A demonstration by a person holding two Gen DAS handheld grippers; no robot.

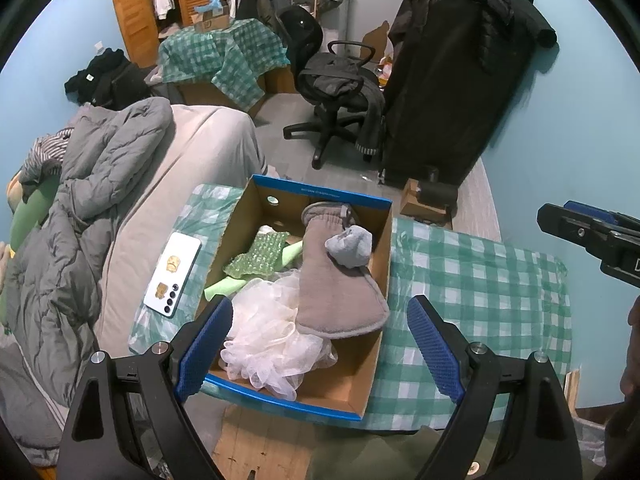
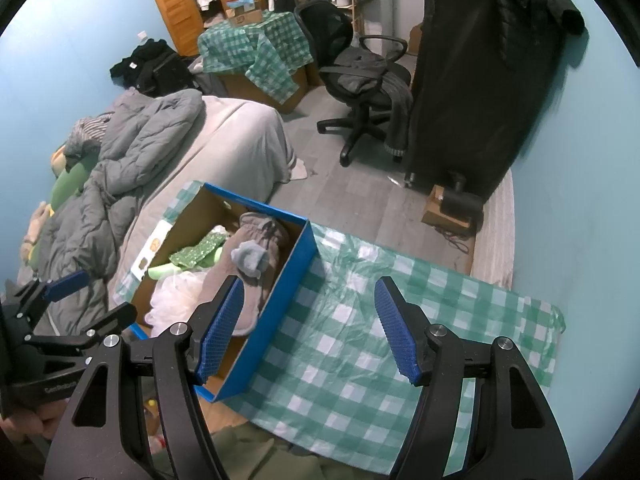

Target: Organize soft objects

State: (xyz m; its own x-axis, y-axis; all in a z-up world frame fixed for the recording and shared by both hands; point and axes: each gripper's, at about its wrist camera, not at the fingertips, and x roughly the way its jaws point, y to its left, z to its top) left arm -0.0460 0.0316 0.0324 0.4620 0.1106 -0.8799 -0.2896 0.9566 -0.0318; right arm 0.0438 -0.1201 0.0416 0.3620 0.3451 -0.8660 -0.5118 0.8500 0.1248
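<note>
Both tongs released, nothing between pads: left tongs (image 1: pixel 320 344) above box (image 1: pixel 384 264), right tongs (image 2: pixel 308 328) over bare checkered bench (image 2: pixel 360 360). Soft items gathered inside box: grey slipper (image 1: pixel 336 280), sock (image 1: pixel 350 246) atop it, white mesh pouf (image 1: pixel 268 332), green bubble wrap (image 1: pixel 256 256). Sorting apparently complete.

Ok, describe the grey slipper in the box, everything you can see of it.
The grey slipper looks like soft fleecy fabric with a stitched edge around the sole. It lies tilted in the blue-rimmed cardboard box, toe toward the camera, against the right wall. A balled pale grey sock sits on top of it. Its toe rests on the white mesh pouf. Neither tool touches it.
</note>
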